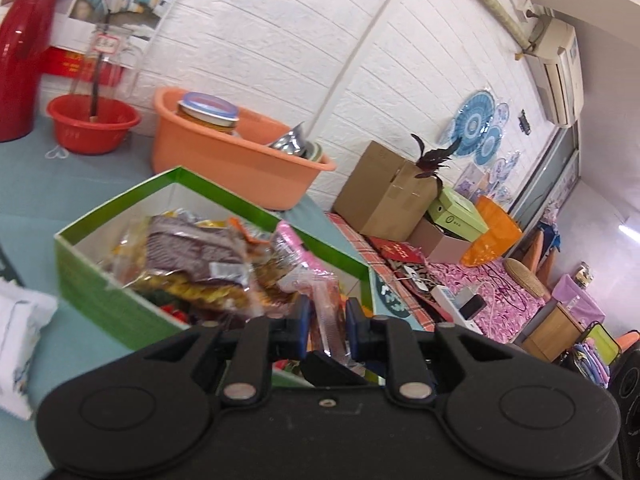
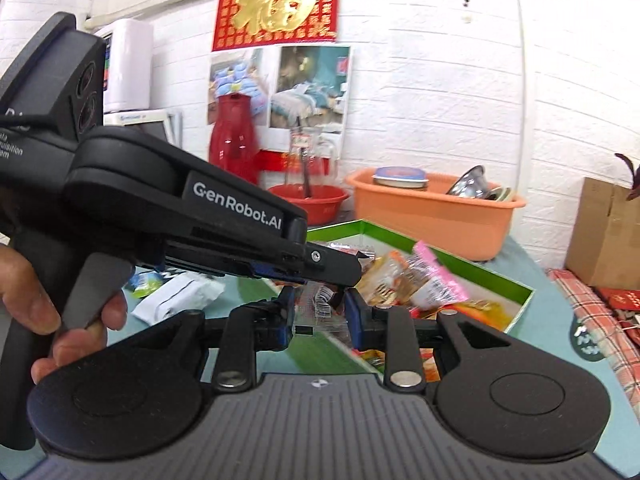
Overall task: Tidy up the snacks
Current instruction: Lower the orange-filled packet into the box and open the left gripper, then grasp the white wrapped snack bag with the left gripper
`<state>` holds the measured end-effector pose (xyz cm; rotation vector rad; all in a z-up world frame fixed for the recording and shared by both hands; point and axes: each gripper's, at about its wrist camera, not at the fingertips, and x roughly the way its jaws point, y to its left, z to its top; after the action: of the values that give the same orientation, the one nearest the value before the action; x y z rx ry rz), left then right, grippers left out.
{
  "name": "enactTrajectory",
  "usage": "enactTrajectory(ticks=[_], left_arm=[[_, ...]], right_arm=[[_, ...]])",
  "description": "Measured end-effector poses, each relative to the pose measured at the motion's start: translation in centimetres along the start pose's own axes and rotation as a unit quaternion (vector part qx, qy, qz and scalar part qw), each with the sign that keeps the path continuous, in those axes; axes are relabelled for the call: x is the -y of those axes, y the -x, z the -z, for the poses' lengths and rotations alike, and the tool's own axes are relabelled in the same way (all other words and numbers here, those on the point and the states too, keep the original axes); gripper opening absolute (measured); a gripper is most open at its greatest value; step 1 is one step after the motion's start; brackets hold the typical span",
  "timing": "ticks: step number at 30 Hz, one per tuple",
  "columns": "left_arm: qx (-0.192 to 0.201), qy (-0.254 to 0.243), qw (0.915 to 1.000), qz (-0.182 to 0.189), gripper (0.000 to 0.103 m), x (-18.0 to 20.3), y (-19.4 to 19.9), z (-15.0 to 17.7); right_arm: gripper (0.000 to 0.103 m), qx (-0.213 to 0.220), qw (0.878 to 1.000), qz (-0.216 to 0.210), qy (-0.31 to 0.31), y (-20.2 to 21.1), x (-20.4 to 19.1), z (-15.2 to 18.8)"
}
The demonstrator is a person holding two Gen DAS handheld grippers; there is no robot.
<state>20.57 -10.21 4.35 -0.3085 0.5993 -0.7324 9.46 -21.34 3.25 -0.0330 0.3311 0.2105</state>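
A green box [image 1: 100, 292] with a white inside stands on the teal table and holds several snack packets, among them a brown one [image 1: 192, 248]. My left gripper [image 1: 327, 322] is over the box's near right corner, shut on a clear packet with a pink top [image 1: 296, 256]. In the right wrist view the same box [image 2: 524, 300] lies ahead. My right gripper [image 2: 318, 314] is shut on a clear packet with printed labels [image 2: 320, 308]. The left gripper's body [image 2: 180, 200] crosses in front of it, its tip just above my right fingers.
An orange tub [image 1: 224, 160] with a jar and metal bowls, a red basin [image 1: 92, 124] and a red jug [image 1: 24, 48] stand behind the box. A white bag [image 1: 20, 336] lies at the left. Cardboard boxes [image 1: 384, 192] sit at the right, past the table edge.
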Motion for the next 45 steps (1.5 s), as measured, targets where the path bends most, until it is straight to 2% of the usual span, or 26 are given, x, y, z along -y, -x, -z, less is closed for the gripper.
enactTrajectory(ticks=[6, 9, 10, 11, 12, 14, 17, 22, 26, 30, 35, 36, 40, 45], left_arm=[[-0.009, -0.002, 0.9998, 0.018, 0.066, 0.4, -3.2, -0.6], [-0.018, -0.006, 0.9997, 0.014, 0.066, 0.2, -4.8, -0.4], [-0.022, -0.012, 0.9997, 0.004, 0.073, 0.2, -5.2, -0.2], [-0.022, -0.019, 0.9995, -0.013, 0.098, 0.1, -5.4, 0.0], [-0.019, -0.024, 0.9992, -0.026, 0.103, 0.0, -5.4, 0.2], [-0.01, -0.03, 0.9987, -0.04, 0.103, -0.3, -5.1, 0.8], [-0.017, -0.024, 0.9989, -0.036, 0.103, -0.7, -4.6, 1.0], [-0.006, -0.021, 0.9988, -0.044, 0.103, -0.6, -2.9, 1.0], [0.007, -0.015, 0.9985, -0.051, 0.103, -1.2, 0.4, 1.0], [0.047, -0.013, 0.9926, -0.111, 0.103, -3.4, 4.6, 0.4], [0.061, 0.022, 0.9772, -0.202, 0.103, -9.1, 7.6, 0.3], [0.057, 0.035, 0.9753, -0.211, 0.103, -10.4, 7.8, 0.5], [0.044, 0.078, 0.9732, -0.211, 0.103, -14.3, 7.3, 1.4], [0.035, 0.064, 0.9764, -0.203, 0.103, -15.0, 6.1, 1.4]], right_arm=[[0.048, 0.008, 1.0, 0.022, -0.008, -0.6, 2.6, 0.3], [0.048, 0.005, 0.999, 0.029, -0.013, -1.4, 3.6, 0.9], [0.05, 0.002, 1.0, 0.026, -0.016, -1.7, 3.8, 1.2], [0.057, -0.004, 1.0, 0.023, -0.019, -2.1, 4.0, 1.6], [0.077, -0.017, 0.999, 0.019, -0.022, -2.6, 4.2, 2.0], [0.103, -0.026, 0.999, 0.034, -0.029, -2.9, 4.3, 2.8], [0.103, -0.013, 0.999, 0.04, -0.029, -2.5, 4.4, 3.4], [0.103, 0.0, 0.999, 0.037, -0.024, -1.6, 3.8, 2.6], [0.103, 0.011, 0.999, 0.023, -0.022, -0.3, 3.1, 2.2], [0.103, 0.011, 1.0, 0.003, -0.015, 0.8, 2.0, 2.2], [0.103, 0.005, 0.999, -0.032, -0.014, 1.7, 0.2, 2.5], [0.103, 0.002, 0.999, -0.037, -0.013, 1.7, -0.2, 2.5], [0.103, -0.012, 0.999, -0.05, -0.008, 1.4, -1.5, 2.7], [0.103, -0.029, 0.998, -0.062, -0.003, 1.2, -2.5, 3.0]])
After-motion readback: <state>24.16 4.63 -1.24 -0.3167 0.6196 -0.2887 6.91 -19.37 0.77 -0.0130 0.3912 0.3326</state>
